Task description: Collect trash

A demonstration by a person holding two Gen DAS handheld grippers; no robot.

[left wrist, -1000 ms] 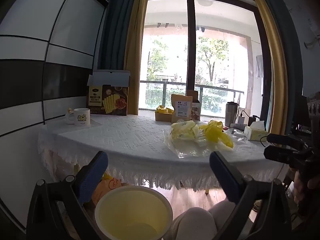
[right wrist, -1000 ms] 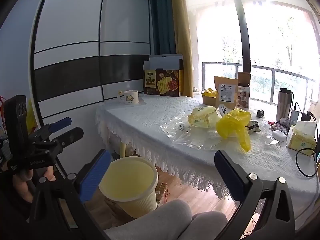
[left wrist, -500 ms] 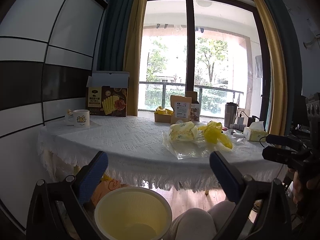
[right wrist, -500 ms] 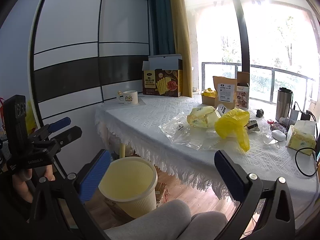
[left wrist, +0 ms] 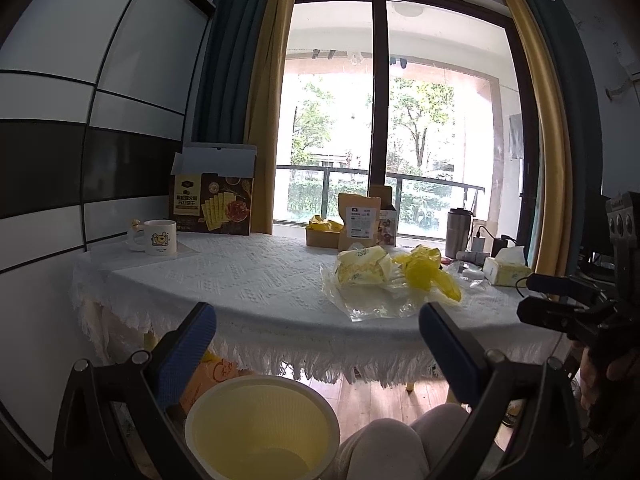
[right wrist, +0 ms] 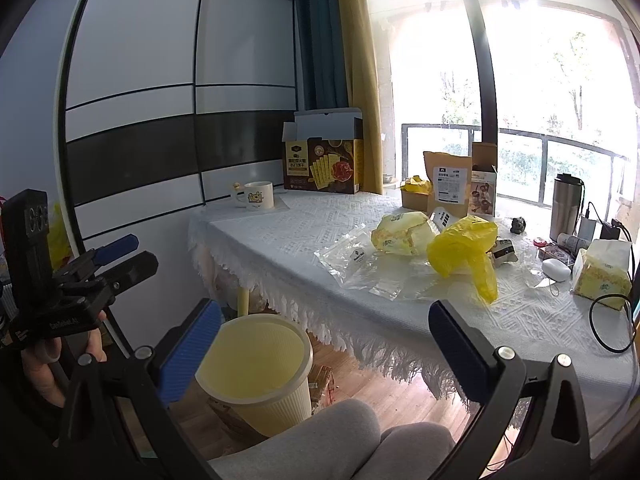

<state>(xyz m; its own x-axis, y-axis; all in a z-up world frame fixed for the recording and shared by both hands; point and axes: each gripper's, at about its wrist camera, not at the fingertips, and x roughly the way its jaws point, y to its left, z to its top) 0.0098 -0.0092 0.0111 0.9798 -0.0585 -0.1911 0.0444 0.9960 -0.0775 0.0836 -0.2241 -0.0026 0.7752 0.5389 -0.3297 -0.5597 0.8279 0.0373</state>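
Note:
A pale yellow waste bin (left wrist: 260, 428) stands on the floor in front of the table; it also shows in the right wrist view (right wrist: 260, 368). On the white tablecloth lie a crumpled yellow bag (right wrist: 464, 252), a pale yellow wrapper (right wrist: 400, 232) and clear plastic bags (right wrist: 368, 268); the left wrist view shows the same yellow bag (left wrist: 428, 272) and wrapper (left wrist: 360, 266). My left gripper (left wrist: 316, 334) is open and empty, above the bin. My right gripper (right wrist: 326, 332) is open and empty, short of the table edge.
On the table (right wrist: 288, 216) stand a mug (right wrist: 258, 196), an open snack box (right wrist: 322, 164), a brown pouch (right wrist: 448, 184), a steel tumbler (right wrist: 566, 206), a tissue pack (right wrist: 604, 270) and cables. My knees (right wrist: 344, 436) are below the grippers.
Both grippers have drifted slightly, so the table and bin shift a little in view. Both stay open and empty.

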